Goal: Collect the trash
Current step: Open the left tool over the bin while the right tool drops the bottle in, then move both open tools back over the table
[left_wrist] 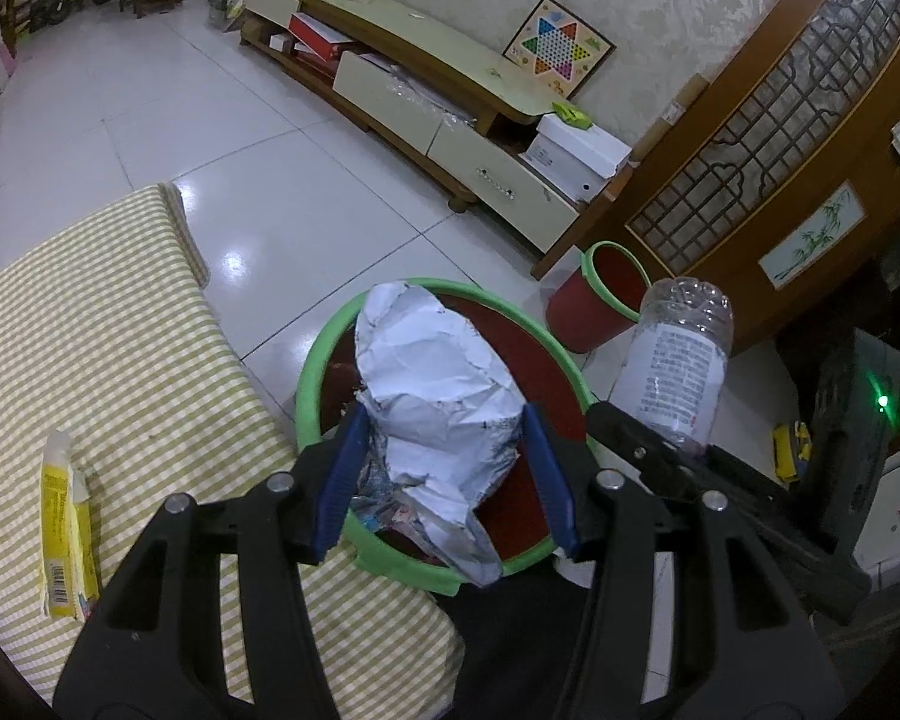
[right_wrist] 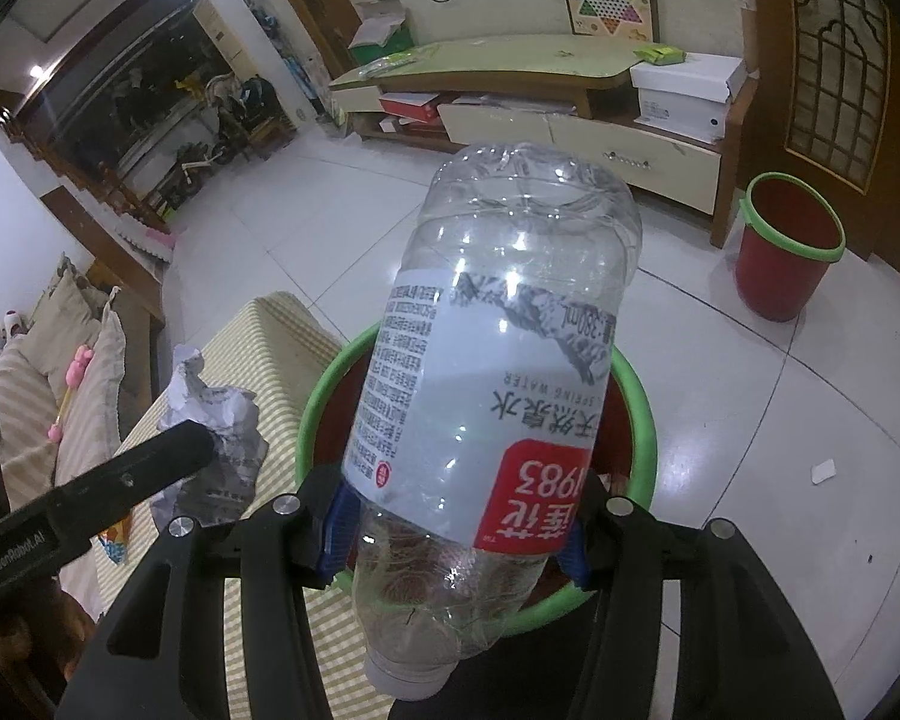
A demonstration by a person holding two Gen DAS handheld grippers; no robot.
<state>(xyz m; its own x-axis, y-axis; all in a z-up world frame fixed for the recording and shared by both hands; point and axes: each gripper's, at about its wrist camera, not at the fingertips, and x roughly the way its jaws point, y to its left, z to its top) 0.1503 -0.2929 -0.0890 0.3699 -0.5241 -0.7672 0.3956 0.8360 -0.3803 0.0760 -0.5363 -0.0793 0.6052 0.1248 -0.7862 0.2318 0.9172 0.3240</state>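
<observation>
Hovering over the near bin (left_wrist: pixel 330 354): left gripper (left_wrist: pixel 444 474) jaws pinching crumpled paper (left_wrist: pixel 438 384), right gripper (right_wrist: pixel 456 534) jaws clamping the bottle (right_wrist: pixel 486 384) (cap toward camera). Both loads sit above the bin mouth; paper nearer its left rim.

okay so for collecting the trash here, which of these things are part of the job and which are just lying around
Part of the job:
- crumpled paper, in the left gripper
- plastic bottle, in the right gripper
- near bin
- yellow wrapper on the cushion

Lying about:
- far bin
- checkers board
- white box
- TV cabinet
</observation>
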